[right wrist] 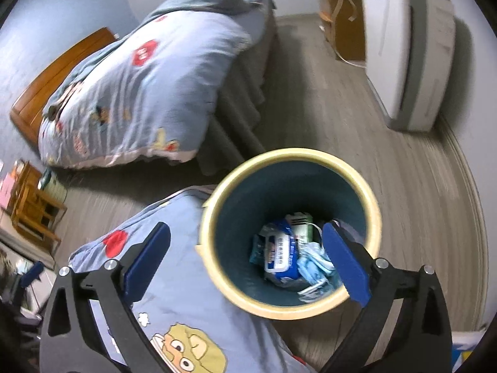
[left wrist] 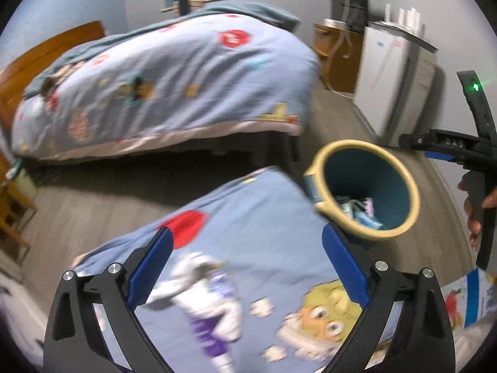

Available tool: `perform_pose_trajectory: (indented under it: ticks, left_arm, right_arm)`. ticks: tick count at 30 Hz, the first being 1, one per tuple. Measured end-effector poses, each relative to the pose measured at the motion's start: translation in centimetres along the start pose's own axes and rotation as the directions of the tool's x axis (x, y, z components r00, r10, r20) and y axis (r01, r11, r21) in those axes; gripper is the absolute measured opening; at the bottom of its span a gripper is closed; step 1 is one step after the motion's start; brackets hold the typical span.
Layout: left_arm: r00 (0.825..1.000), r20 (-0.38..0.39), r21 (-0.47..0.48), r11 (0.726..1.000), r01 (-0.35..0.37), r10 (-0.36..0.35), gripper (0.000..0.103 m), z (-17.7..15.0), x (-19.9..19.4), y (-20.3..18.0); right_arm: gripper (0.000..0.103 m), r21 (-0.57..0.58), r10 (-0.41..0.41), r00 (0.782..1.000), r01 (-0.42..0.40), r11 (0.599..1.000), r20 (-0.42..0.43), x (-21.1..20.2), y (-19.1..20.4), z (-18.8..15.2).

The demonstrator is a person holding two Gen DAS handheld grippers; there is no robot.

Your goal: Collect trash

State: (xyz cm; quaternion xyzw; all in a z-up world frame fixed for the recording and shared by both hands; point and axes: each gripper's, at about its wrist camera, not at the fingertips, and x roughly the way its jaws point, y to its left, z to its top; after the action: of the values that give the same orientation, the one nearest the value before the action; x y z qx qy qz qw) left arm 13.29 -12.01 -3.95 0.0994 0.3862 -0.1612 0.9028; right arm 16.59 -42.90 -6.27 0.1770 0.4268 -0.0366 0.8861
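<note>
From the left wrist view, the left gripper [left wrist: 245, 267] is spread wide and empty above the near bed's cartoon quilt [left wrist: 236, 233]. The trash bin [left wrist: 400, 227] stands on the floor just beyond the quilt's right edge, with wrappers in the bottom. The right gripper [left wrist: 441, 146] shows at far right; its state cannot be told here.

From the right wrist view, the right gripper [right wrist: 245, 267] is parted wide, holding nothing, over the bin's cream rim. The trash [right wrist: 285, 258] lies inside. Bare wood floor [right wrist: 403, 171] runs right of the bin toward the white cabinet [right wrist: 410, 49].
</note>
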Motion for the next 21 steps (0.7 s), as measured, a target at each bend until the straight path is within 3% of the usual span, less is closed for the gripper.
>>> perform_pose_trajectory:
  ticks: [7, 14, 18, 21]
  left_arm:
    - [0.996, 0.004, -0.106, 0.991, -0.083, 0.084, 0.096, -3.5, -2.2, 6.9]
    - [0.996, 0.016, -0.199, 0.977, -0.082, 0.087, 0.096, -4.9, -2.5, 11.9]
    - [0.996, -0.008, -0.251, 0.964, -0.086, 0.087, 0.096, -5.5, -1.5, 14.3]
    - [0.996, -0.026, -0.278, 0.957, -0.089, 0.085, 0.096, -5.9, -0.6, 15.7]
  right_arm:
    - [0.097, -0.142, 0.038, 0.999, -0.04, 0.989, -0.02, 0.4, 7.0, -1.4]
    - [0.097, -0.269, 0.065, 0.995, -0.082, 0.96, -0.072, 2.0, 13.3, -3.9]
    - [0.097, -0.364, 0.096, 0.987, -0.138, 0.921, -0.131, 3.8, 17.2, -6.3]
    - [0.097, -0.459, 0.122, 0.975, -0.196, 0.866, -0.187, 5.7, 20.5, -8.7]
